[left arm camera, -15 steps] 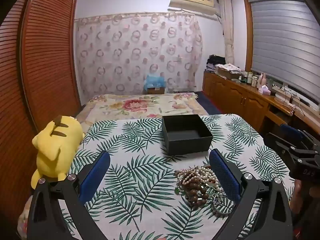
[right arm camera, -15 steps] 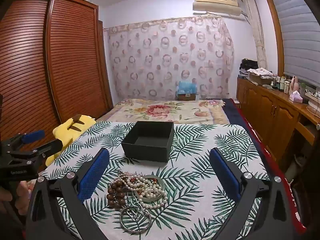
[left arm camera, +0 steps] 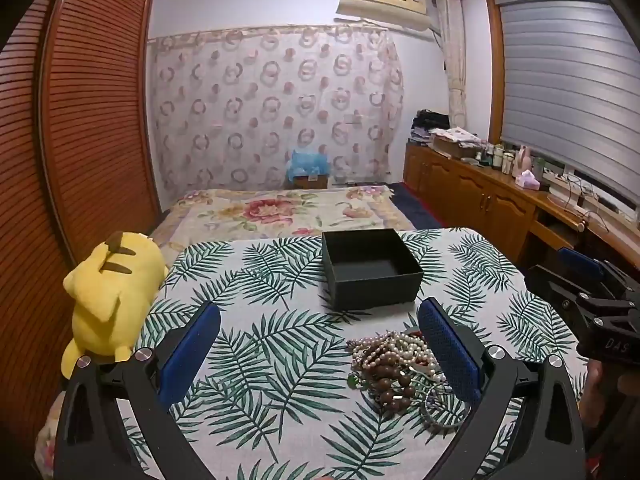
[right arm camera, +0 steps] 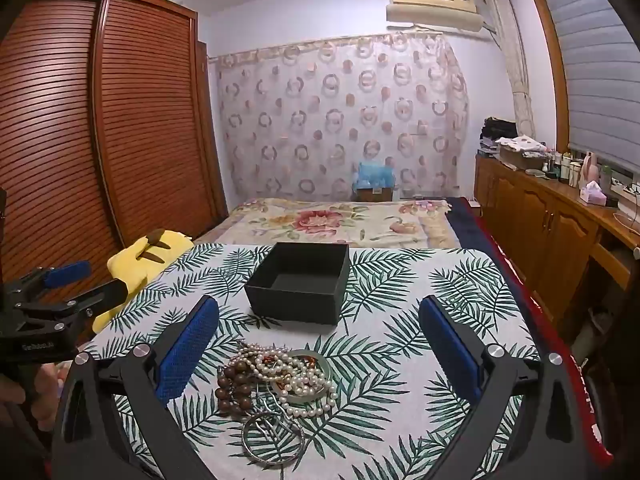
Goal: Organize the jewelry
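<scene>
A tangled heap of pearl strands, brown wooden beads and metal bangles (right arm camera: pixel 276 380) lies on the leaf-print tablecloth (right arm camera: pixel 420 280), near the empty black square box (right arm camera: pixel 298 282). The left gripper (left arm camera: pixel 320 356) and right gripper (right arm camera: pixel 320 354) both gape empty above it. Lifting one strand slowly should avoid dragging the rest.

Right tool (right arm camera: pixel 319 346) is held wide open above the leaf-print surface (right arm camera: pixel 440 280), nothing between its pads. A jewelry pile (right arm camera: pixel 276 380) of pearl strands, brown beads and bangles lies beneath. An empty black box (right arm camera: pixel 298 280) stands just beyond. Left tool (right arm camera: pixel 60 280) is seen at left.
</scene>
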